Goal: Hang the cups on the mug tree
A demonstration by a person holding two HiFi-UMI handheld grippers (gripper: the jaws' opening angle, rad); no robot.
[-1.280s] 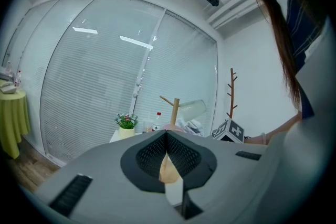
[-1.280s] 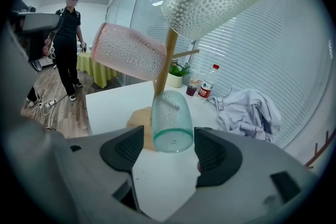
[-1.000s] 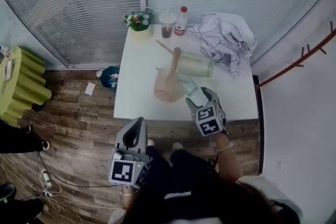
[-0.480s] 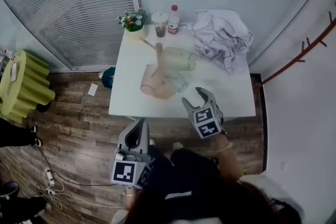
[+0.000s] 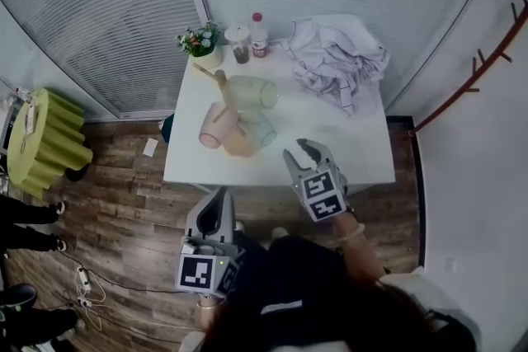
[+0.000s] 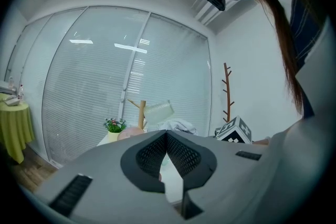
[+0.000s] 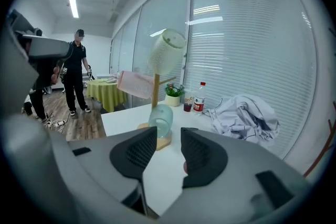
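Observation:
The wooden mug tree [image 5: 223, 88] stands on the white table [image 5: 355, 144]. A pale green cup [image 5: 252, 92], a pink cup [image 5: 212, 126] and a blue-green cup [image 5: 258, 129] hang on it. In the right gripper view the pale cup [image 7: 167, 52] is at the top, the pink cup [image 7: 134, 84] on the left and the blue-green cup [image 7: 160, 119] low by the base. My right gripper [image 5: 302, 151] hovers over the near table edge, apart from the tree; its jaws are closing with nothing between them. My left gripper [image 5: 216, 208] hangs below the table edge, its jaws together and empty.
A crumpled white cloth [image 5: 334, 62] lies at the back right. A flower pot [image 5: 196, 43], a drink cup [image 5: 238, 44] and a bottle [image 5: 259, 35] stand along the back edge. A green-draped round table [image 5: 45, 140] is at left, a coat rack [image 5: 478, 62] at right, a person [image 7: 76, 71] beyond.
My right gripper has drawn back from the blue-green cup toward the near table edge and its jaws have narrowed. The left gripper has stayed in place.

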